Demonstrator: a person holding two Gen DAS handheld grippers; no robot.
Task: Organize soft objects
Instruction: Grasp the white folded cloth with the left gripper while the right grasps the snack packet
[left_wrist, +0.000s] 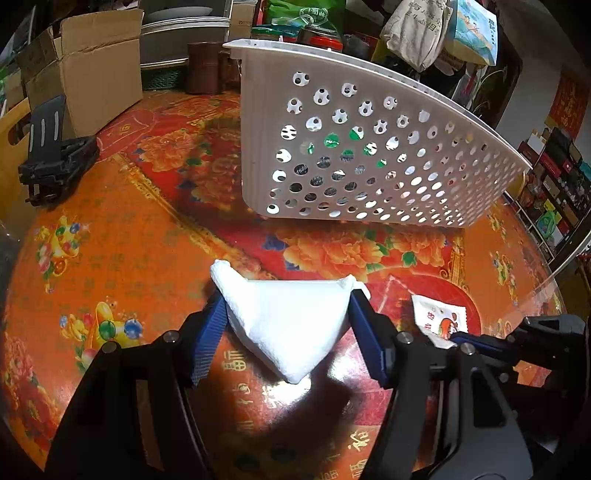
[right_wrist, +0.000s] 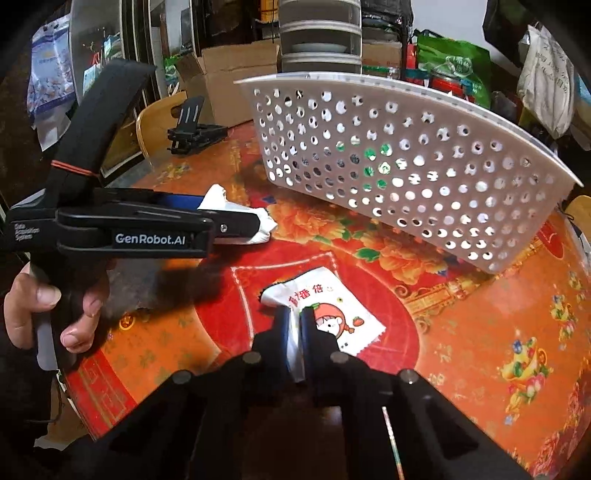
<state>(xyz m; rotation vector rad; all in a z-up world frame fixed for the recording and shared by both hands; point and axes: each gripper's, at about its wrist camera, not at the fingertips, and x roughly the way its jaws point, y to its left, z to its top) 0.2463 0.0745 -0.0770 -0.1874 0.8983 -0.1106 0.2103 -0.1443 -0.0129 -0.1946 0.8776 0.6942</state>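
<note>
While one basket (left_wrist: 369, 147) stands, two claws pinch two packets.

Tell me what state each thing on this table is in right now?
Tissue: held up between the left hand-held gripper pads.
Packet: pinched at one edge by the shut right hand-held gripper.
Basket: upright on the table, some items inside.
Cardboard box: flaps open.

A round table (left_wrist: 122, 258) has a red and orange cloth with flowers. On its far left edge lies a black clamp-like device (left_wrist: 55, 158), and behind it stands an open cardboard box (left_wrist: 92, 62). Green bags (right_wrist: 454, 66) and jars crowd the back.
</note>
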